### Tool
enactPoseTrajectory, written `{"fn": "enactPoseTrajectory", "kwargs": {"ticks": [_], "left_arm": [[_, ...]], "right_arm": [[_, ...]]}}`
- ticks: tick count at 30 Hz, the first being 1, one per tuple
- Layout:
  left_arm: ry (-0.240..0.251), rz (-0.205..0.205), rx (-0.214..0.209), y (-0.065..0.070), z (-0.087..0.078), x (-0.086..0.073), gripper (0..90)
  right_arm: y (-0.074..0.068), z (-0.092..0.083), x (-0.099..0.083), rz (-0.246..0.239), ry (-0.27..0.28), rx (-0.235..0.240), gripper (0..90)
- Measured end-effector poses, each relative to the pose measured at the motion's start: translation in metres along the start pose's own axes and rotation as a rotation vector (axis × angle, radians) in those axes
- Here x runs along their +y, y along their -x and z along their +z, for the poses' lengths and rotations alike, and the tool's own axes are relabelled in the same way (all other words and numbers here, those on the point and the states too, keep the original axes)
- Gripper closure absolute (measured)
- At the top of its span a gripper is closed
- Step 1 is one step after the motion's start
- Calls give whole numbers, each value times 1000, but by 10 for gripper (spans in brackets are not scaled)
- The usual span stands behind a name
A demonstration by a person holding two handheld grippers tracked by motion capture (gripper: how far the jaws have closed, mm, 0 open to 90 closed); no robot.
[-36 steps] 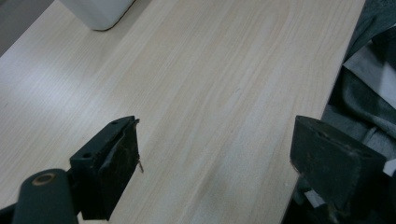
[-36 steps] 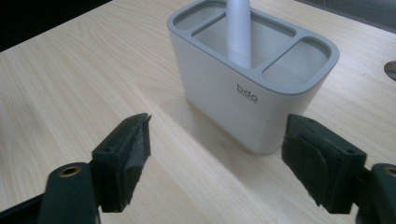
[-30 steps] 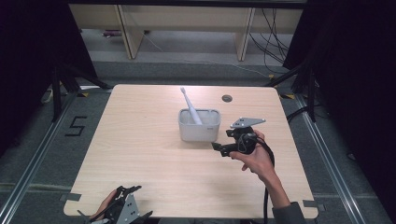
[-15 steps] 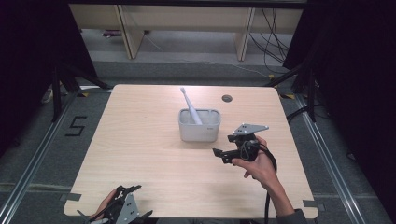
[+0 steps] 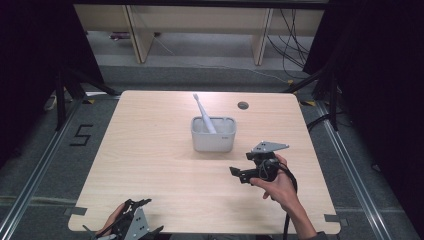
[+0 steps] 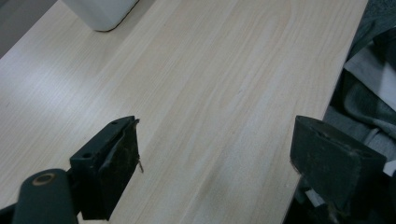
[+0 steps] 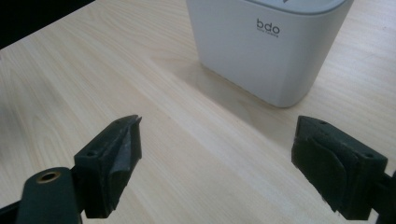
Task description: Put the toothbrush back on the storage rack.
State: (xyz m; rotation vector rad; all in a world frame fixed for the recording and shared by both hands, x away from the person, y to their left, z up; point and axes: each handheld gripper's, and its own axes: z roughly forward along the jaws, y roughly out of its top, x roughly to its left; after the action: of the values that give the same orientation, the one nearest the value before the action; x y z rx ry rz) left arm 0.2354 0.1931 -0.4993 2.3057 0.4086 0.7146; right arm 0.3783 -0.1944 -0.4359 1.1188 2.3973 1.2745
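Note:
A white holder [image 5: 213,134] marked "bdo" stands upright in the middle of the wooden table [image 5: 150,150]. A white toothbrush [image 5: 202,111] leans in it, head up and to the left. My right gripper [image 5: 237,173] hovers in front of the holder and to its right, apart from it, pointing left. Its jaws have just been opening and stand open, nothing between them. In the right gripper view the holder [image 7: 266,46] lies beyond the right gripper [image 7: 217,140]. My left gripper [image 5: 141,204] rests open at the table's near left edge, and the left gripper [image 6: 215,144] has bare wood between its jaws.
A small dark round hole [image 5: 243,105] sits near the table's far right edge. In the left gripper view the holder's corner [image 6: 100,11] is at the top left and grey cloth [image 6: 364,98] hangs past the table's edge. Wooden shelf legs [image 5: 135,35] stand behind the table.
My right gripper has drawn back from the holder toward the person, lower and slightly to the right. The left gripper has stayed put.

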Motion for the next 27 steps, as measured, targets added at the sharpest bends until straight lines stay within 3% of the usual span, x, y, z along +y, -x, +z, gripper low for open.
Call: {"fn": "enactPoseTrajectory", "kwargs": {"ticks": [2,3,4,5,6,7,10,11,14,17,18,23,27], "left_arm": [[-3,6,9,0,0,0,150],[-9,6,9,-1,-1,0,151],[-8,4,9,-1,-1,0,150],[-3,2,9,-1,0,0,150],[-6,2,3,-1,0,0,150],[-15,13,1,-1,-1,0,150],[7,-6,1,1,0,0,150],[-6,13,7,0,-1,0,151],[-16,7,5,-1,-1,1,150],[-11,9,2,-1,-1,0,150],[-13,13,2,-1,-1,0,151],[-9,6,12,-1,0,0,150],[-6,-1,12,-2,0,-1,150]], "right_arm": [[-1,-1,-4,16,-10,-6,169],[1,0,-5,-12,0,-9,171],[1,0,-7,-9,6,-5,174],[-2,0,-9,26,13,-4,174],[1,1,-10,-8,18,-10,174],[0,1,-12,-1,23,-10,176],[1,3,-17,-19,25,9,179],[-2,1,-19,13,8,-7,180],[-2,3,-23,-10,16,-2,183],[-5,2,-27,23,0,-7,185],[-4,3,-28,3,11,9,185],[-6,1,-34,35,3,2,188],[-5,0,-40,19,3,9,196]]}}
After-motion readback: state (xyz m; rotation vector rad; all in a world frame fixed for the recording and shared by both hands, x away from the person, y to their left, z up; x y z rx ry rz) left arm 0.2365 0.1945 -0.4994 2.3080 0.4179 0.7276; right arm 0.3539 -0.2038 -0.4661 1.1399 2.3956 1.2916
